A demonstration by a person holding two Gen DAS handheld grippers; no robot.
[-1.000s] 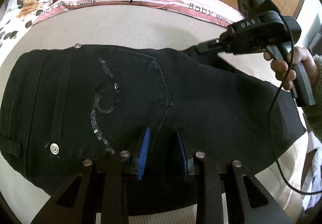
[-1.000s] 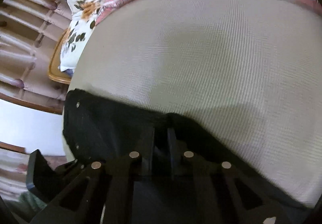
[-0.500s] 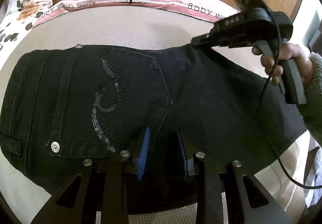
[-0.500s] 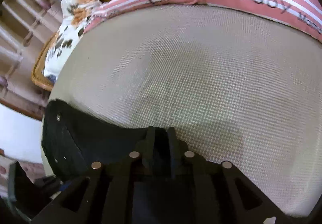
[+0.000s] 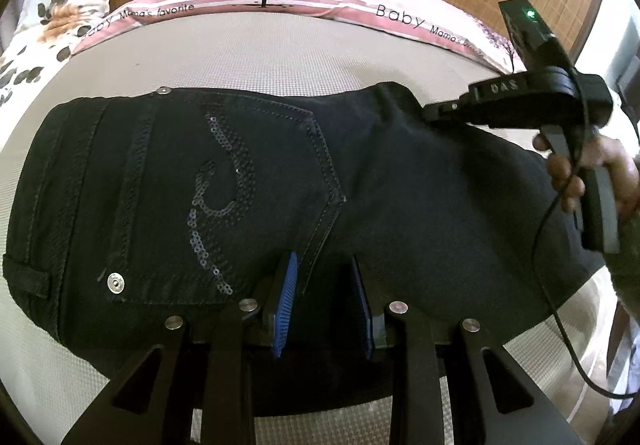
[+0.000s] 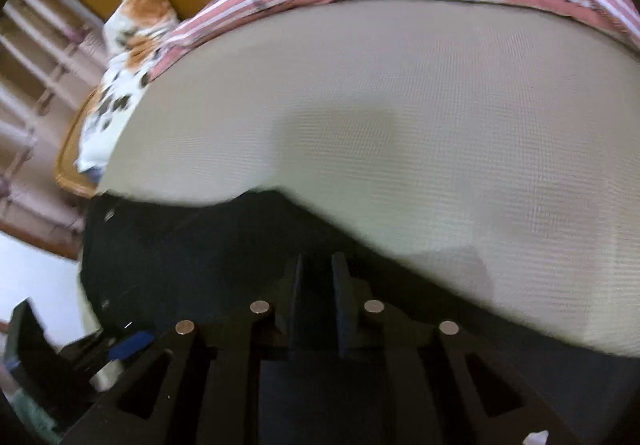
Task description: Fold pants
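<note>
- Right tongs (image 6: 316, 277) shifted along the pants' (image 5: 400, 205) far edge since earlier frame; now clamped shut on that fabric.
- Left tongs (image 5: 324, 285) part-open, pressing pants on the bed (image 5: 280, 57).
- Sequined pocket (image 5: 224, 205) visible in left view only.

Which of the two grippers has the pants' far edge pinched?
The right gripper: its tips are shut on the pants' far edge. The left gripper only has its blue pads parted over the near side.
</note>
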